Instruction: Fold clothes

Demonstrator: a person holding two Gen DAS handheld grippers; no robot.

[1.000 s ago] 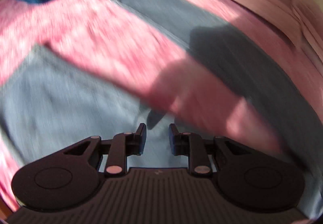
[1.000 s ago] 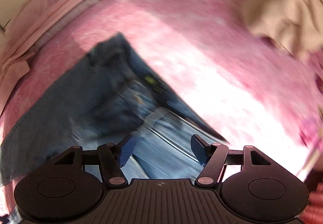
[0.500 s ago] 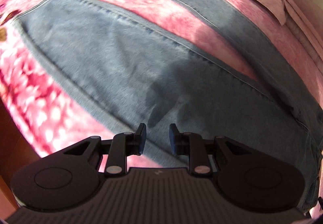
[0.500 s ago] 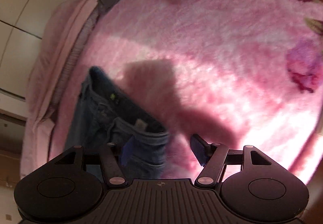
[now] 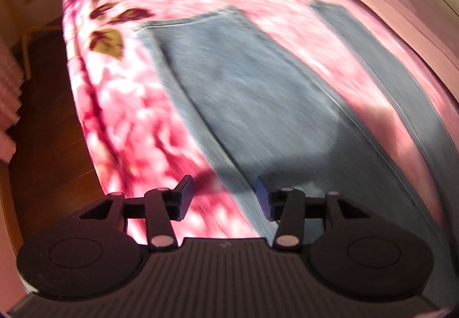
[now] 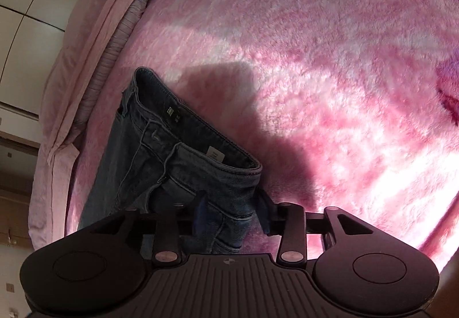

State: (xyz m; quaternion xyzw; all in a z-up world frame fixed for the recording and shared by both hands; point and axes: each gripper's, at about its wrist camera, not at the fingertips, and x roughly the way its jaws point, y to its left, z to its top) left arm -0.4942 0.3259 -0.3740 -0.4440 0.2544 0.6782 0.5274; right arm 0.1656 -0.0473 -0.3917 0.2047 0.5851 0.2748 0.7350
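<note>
here, jeans [image 6: 183, 163] flat on pink blanket [image 6: 330, 82], right fingers [image 6: 262, 211] straddling waistband

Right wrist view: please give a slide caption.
Open hand-held gripper straddling the jeans waistband corner on a pink blanket.

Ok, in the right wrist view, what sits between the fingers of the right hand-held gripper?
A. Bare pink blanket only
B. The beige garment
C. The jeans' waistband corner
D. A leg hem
C: the right hand-held gripper is open, with the waistband corner of the jeans lying between its fingers.
</note>
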